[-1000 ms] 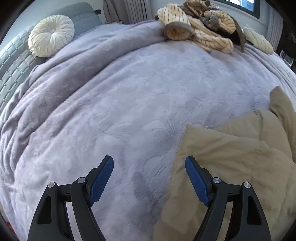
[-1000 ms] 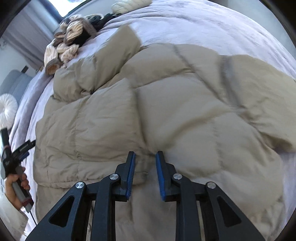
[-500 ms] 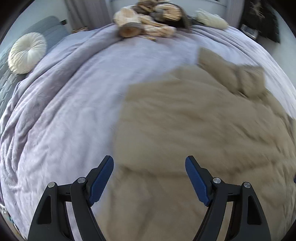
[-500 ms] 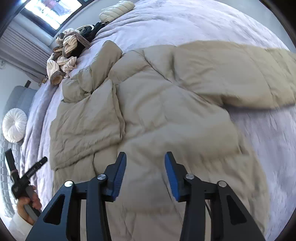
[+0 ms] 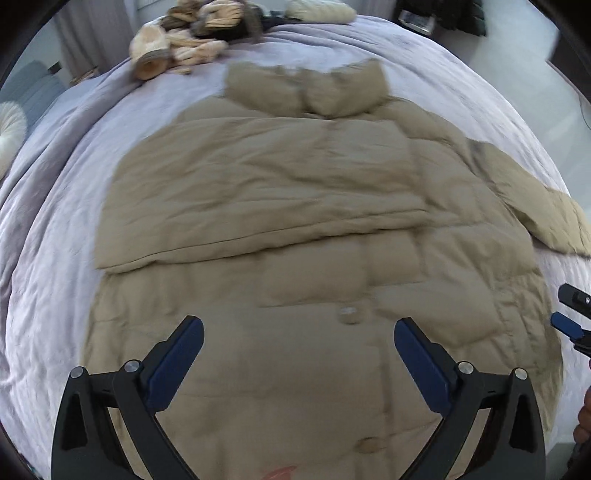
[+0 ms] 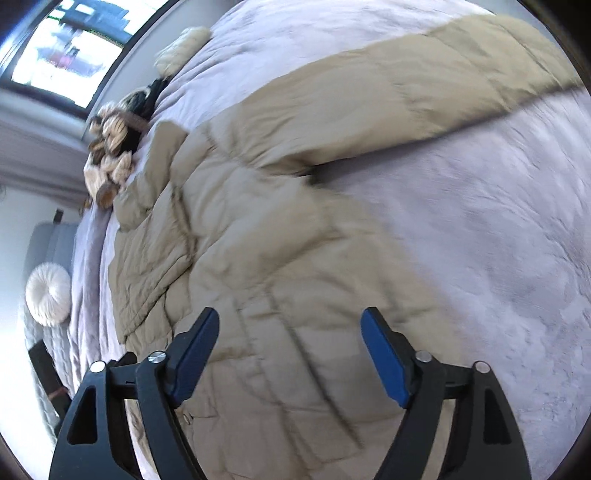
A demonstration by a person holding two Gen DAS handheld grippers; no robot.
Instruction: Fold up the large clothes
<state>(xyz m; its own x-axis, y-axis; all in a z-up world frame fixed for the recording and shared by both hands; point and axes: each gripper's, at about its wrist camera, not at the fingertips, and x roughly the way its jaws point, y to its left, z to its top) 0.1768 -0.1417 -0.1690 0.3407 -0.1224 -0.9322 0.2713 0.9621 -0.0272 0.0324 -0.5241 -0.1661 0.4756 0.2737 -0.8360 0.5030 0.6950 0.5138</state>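
Note:
A large tan puffer coat (image 5: 295,206) lies spread on the lilac bedspread (image 5: 55,229), collar at the far end, its left sleeve folded across the chest and its right sleeve (image 5: 535,206) stretched out to the right. My left gripper (image 5: 298,343) hovers above the coat's lower front near a round button (image 5: 349,314), its jaws opening wide with nothing between them. My right gripper (image 6: 290,339) hangs over the coat's (image 6: 258,221) right edge, jaws also opening and empty. Its blue tip (image 5: 567,326) shows at the right edge of the left wrist view.
A heap of striped beige clothes (image 5: 192,37) and a cream cushion (image 5: 317,11) lie at the far end of the bed. A round white pillow (image 6: 48,293) sits by the grey headboard. A window (image 6: 66,40) is beyond the bed, and bare bedspread (image 6: 498,240) lies right of the coat.
Both grippers swept to the right across the bed and rolled. The left one came from bare bedspread to over the coat and spread wider. The right one went from nearly shut to wide apart.

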